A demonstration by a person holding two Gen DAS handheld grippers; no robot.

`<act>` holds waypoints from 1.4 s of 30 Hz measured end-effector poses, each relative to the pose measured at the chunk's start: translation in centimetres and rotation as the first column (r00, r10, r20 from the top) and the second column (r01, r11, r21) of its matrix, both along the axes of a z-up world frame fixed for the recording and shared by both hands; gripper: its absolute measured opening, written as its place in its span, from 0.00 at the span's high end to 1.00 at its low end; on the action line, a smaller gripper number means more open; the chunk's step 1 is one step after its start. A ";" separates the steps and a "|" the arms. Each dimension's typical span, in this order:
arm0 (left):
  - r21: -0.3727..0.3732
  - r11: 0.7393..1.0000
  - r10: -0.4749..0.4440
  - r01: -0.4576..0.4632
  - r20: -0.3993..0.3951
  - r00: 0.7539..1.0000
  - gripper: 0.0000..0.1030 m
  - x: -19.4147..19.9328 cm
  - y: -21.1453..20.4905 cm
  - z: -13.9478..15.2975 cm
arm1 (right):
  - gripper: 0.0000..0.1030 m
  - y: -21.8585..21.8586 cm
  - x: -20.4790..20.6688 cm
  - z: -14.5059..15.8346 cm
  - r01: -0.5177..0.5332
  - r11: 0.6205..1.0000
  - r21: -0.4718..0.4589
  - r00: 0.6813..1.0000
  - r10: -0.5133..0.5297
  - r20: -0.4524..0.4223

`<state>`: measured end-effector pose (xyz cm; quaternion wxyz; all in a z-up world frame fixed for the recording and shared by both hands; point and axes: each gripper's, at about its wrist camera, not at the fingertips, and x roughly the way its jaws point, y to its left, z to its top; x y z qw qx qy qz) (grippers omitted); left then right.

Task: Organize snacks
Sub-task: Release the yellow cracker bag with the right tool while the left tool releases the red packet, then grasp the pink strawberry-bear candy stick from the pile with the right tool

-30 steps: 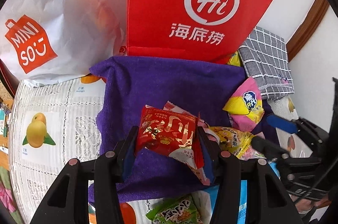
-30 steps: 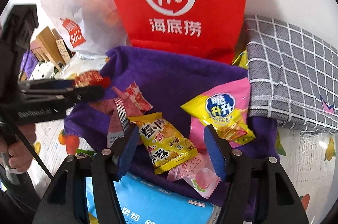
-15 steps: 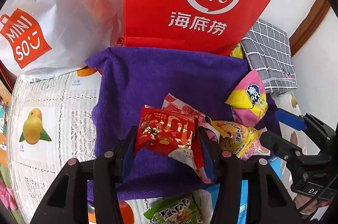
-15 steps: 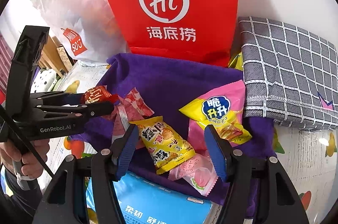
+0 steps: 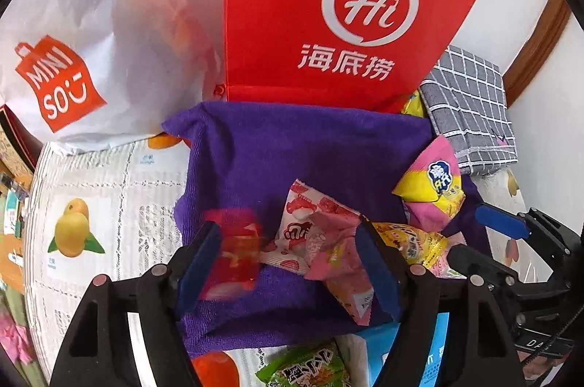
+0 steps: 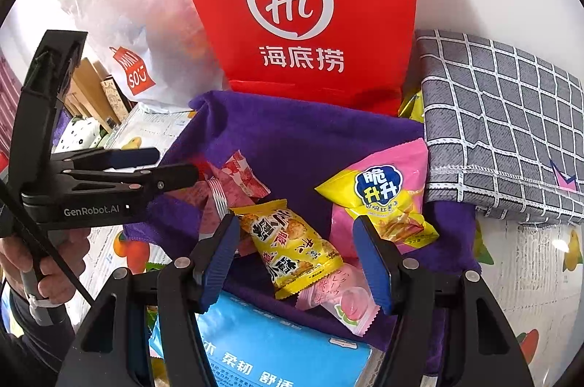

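Left gripper [image 5: 288,263], jaws apart with the blurred red packet [image 5: 233,252] loose beside its left pad over the purple cloth [image 5: 292,150], should withdraw level; right gripper [image 6: 297,259], likewise apart, should centre on the yellow packet [image 6: 292,252] before closing.

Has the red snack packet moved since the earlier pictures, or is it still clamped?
Yes. The red snack packet, blurred, sits lower-left between the open left gripper fingers, released toward the purple towel.
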<state>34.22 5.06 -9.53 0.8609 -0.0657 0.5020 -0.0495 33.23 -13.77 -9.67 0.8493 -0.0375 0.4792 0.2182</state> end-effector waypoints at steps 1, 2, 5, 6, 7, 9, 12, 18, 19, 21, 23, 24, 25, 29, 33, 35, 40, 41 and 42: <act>-0.003 1.000 -0.002 0.002 0.004 1.000 0.28 0.0 0.0 0.1 | 0.38 0.0 -0.1 0.1 -0.001 1.000 0.000 1.000 0.001 0.001; -0.006 1.000 -0.004 0.004 0.009 1.000 0.27 -0.1 -0.1 0.3 | 0.38 0.1 -0.1 0.1 -0.001 1.000 0.000 1.000 0.001 0.002; -0.015 1.000 -0.017 0.017 0.023 1.000 0.27 -0.3 -0.2 0.7 | 0.38 0.2 -0.4 0.4 -0.006 1.000 -0.001 1.000 0.006 0.010; -0.018 1.000 -0.020 0.021 0.027 0.999 0.27 -0.3 -0.3 0.9 | 0.38 0.3 -0.6 0.6 -0.007 1.000 -0.001 1.000 0.008 0.016; -0.023 0.999 -0.024 0.024 0.033 0.999 0.27 -0.4 -0.3 1.1 | 0.38 0.4 -0.8 0.7 -0.009 1.000 -0.002 1.000 0.009 0.020; -0.034 0.999 -0.031 0.033 0.042 0.999 0.27 -0.7 -0.4 1.4 | 0.38 0.5 -1.3 1.1 -0.011 1.000 0.000 0.999 0.011 0.032; -0.045 0.998 -0.045 0.048 0.057 0.997 0.27 -1.1 -0.5 2.1 | 0.38 0.8 -2.2 1.9 -0.012 1.000 0.001 0.998 0.012 0.057; -0.027 0.998 -0.061 0.063 0.091 0.994 0.27 -2.3 -1.0 3.5 | 0.38 1.2 -4.7 3.7 -0.009 1.000 0.023 0.992 0.006 0.130; -0.028 0.997 -0.064 0.067 0.096 0.993 0.27 -2.4 -1.1 3.7 | 0.38 1.1 -5.2 3.8 -0.002 1.000 0.029 0.991 -0.002 0.135; -0.034 0.996 -0.078 0.081 0.103 0.992 0.27 -2.8 -1.4 4.1 | 0.38 0.7 -5.9 3.9 0.013 0.999 0.050 0.992 -0.019 0.128; -0.033 0.996 -0.084 0.088 0.109 0.990 0.27 -3.1 -1.5 4.6 | 0.38 0.3 -6.8 3.7 0.027 0.997 0.066 0.992 -0.035 0.121; -0.032 0.995 -0.087 0.091 0.116 0.990 0.27 -3.4 -1.6 4.9 | 0.38 0.2 -7.3 3.6 0.037 0.997 0.063 0.992 -0.045 0.118; -0.031 0.995 -0.089 0.094 0.120 0.989 0.27 -3.6 -1.7 5.2 | 0.38 0.0 -7.6 3.5 0.045 0.997 0.059 0.992 -0.052 0.115; -0.012 0.992 -0.120 0.122 0.130 0.984 0.27 -4.6 -2.3 6.1 | 0.40 -0.3 -9.3 2.5 0.072 0.996 0.059 0.993 -0.077 0.088; 0.020 0.992 -0.125 0.124 0.152 0.980 0.27 -5.6 -2.7 6.8 | 0.42 -0.3 -11.1 0.8 0.088 0.994 0.058 0.995 -0.091 0.043; 0.014 0.991 -0.136 0.135 0.164 0.977 0.27 -6.0 -2.8 7.4 | 0.46 -0.2 -12.2 -0.2 0.089 0.994 0.061 0.996 -0.090 0.009; 0.006 0.988 -0.153 0.155 0.202 0.967 0.27 -7.2 -2.7 8.7 | 0.47 0.4 -14.9 -2.0 0.091 0.992 0.084 0.995 -0.088 -0.039; 0.005 0.988 -0.154 0.156 0.203 0.967 0.27 -7.3 -2.7 8.9 | 0.47 0.5 -15.3 -2.1 0.090 0.992 0.087 0.995 -0.087 -0.039; 0.004 0.988 -0.150 0.153 0.207 0.967 0.27 -7.5 -2.5 9.1 | 0.47 0.9 -15.8 -2.2 0.086 0.992 0.088 0.996 -0.083 -0.032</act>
